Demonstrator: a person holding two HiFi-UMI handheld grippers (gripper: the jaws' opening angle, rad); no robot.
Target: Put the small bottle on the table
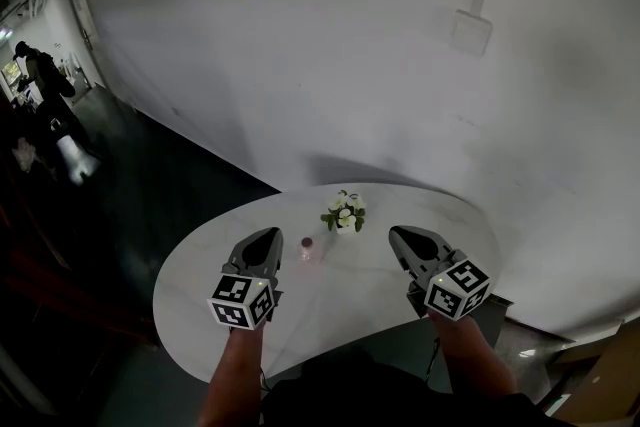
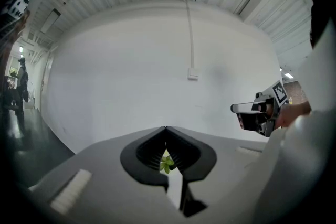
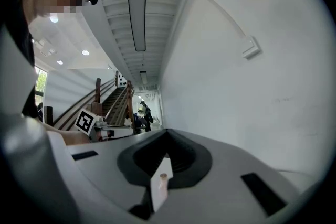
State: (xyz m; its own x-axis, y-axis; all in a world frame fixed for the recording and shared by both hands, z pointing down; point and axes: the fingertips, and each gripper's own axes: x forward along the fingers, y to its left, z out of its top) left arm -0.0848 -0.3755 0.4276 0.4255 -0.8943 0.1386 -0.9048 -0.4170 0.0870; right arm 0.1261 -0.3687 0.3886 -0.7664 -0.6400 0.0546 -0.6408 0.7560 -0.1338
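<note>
The small bottle (image 1: 307, 247), pinkish with a dark cap, stands upright on the white round table (image 1: 200, 300), between my two grippers and apart from both. My left gripper (image 1: 272, 233) hovers just left of it, its jaws shut with nothing held. At the bottle's right, my right gripper (image 1: 397, 232) is also shut and empty. In the right gripper view the bottle (image 3: 163, 181) shows through the slot below the closed tips (image 3: 167, 131). The left gripper view shows its closed tips (image 2: 166, 128) with green leaves (image 2: 166, 163) behind them.
A small pot of white flowers (image 1: 345, 213) sits on the table behind the bottle. A white wall with a wall box (image 1: 470, 32) rises beyond the table. Dark floor lies to the left, where people (image 1: 40, 75) stand far off. A cardboard box (image 1: 605, 380) is at lower right.
</note>
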